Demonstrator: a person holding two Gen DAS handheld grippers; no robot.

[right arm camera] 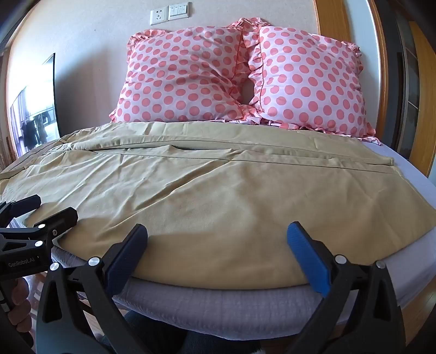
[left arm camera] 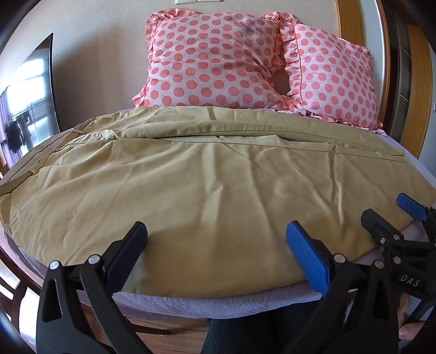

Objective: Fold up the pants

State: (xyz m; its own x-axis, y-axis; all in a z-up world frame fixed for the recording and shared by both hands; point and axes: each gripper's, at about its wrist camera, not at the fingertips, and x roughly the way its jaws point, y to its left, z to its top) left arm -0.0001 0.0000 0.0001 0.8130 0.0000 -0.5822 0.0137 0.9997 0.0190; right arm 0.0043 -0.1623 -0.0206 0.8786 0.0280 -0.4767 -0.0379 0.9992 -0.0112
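Tan pants [left arm camera: 207, 174] lie spread flat across the bed, waistband at the left, legs running right; they also show in the right wrist view [right arm camera: 218, 185]. My left gripper [left arm camera: 216, 231] is open and empty, hovering over the pants' near edge. My right gripper [right arm camera: 216, 231] is open and empty, over the near edge further right. The right gripper shows at the right edge of the left wrist view [left arm camera: 389, 209], and the left gripper shows at the left of the right wrist view [right arm camera: 49, 207].
Two pink polka-dot pillows [left arm camera: 218, 57] lean on the wall behind the pants. The lavender bed sheet [right arm camera: 218, 305] shows along the near edge. A mirror [left arm camera: 27, 103] stands at the left. A wooden door frame [right arm camera: 329, 19] is at the right.
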